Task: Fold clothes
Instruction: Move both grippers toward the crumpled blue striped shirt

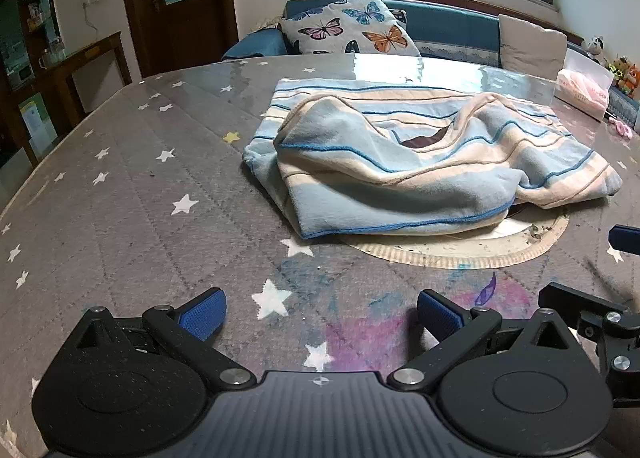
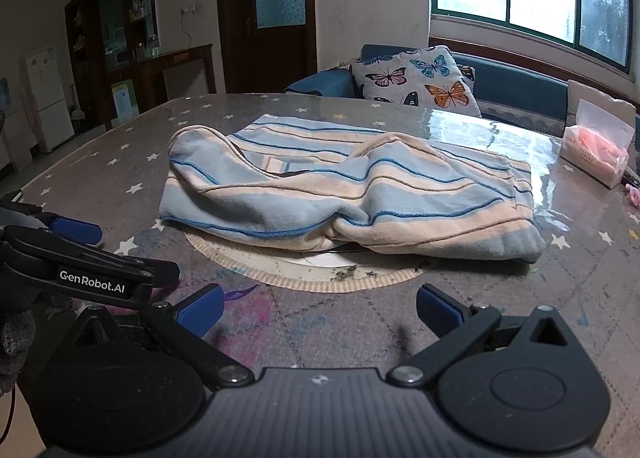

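A blue and cream striped garment [image 1: 420, 161] lies loosely folded and bunched on the table, partly over a round cream mat [image 1: 460, 248]. It also shows in the right wrist view [image 2: 348, 197]. My left gripper [image 1: 320, 316] is open and empty, low over the table in front of the garment, apart from it. My right gripper [image 2: 318, 310] is open and empty, also in front of the garment. The left gripper's body shows at the left edge of the right wrist view [image 2: 80, 258].
The table has a grey star-print cover [image 1: 140, 185] under clear plastic. A tissue pack [image 2: 596, 145] sits at the far right. A blue sofa with a butterfly cushion [image 1: 348, 27] stands behind the table. A wooden door [image 2: 264, 13] and cabinets stand at the back left.
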Available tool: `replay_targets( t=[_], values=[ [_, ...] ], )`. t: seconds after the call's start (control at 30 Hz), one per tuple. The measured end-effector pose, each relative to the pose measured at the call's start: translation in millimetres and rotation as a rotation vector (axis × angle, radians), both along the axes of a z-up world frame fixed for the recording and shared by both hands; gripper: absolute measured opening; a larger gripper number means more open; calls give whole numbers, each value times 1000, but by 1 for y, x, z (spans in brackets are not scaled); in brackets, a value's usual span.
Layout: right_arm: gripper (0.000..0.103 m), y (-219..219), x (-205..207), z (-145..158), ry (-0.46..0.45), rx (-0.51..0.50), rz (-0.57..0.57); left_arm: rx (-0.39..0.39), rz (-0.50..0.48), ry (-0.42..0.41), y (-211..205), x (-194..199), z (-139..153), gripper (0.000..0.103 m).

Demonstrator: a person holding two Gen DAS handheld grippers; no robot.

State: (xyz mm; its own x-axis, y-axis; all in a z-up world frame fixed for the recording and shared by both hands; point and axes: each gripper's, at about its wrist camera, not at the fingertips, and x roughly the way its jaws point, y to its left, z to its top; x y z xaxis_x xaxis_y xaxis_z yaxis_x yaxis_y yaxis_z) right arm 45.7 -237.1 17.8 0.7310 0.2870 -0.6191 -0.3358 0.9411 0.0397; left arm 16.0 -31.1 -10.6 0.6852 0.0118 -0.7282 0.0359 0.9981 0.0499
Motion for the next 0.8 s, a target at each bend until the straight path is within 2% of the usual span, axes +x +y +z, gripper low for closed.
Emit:
replay_targets(
  t=[0.8],
  values=[
    [103, 2, 21, -1, 11, -3, 21, 17, -15, 11, -3, 18, 1, 103]
  ],
)
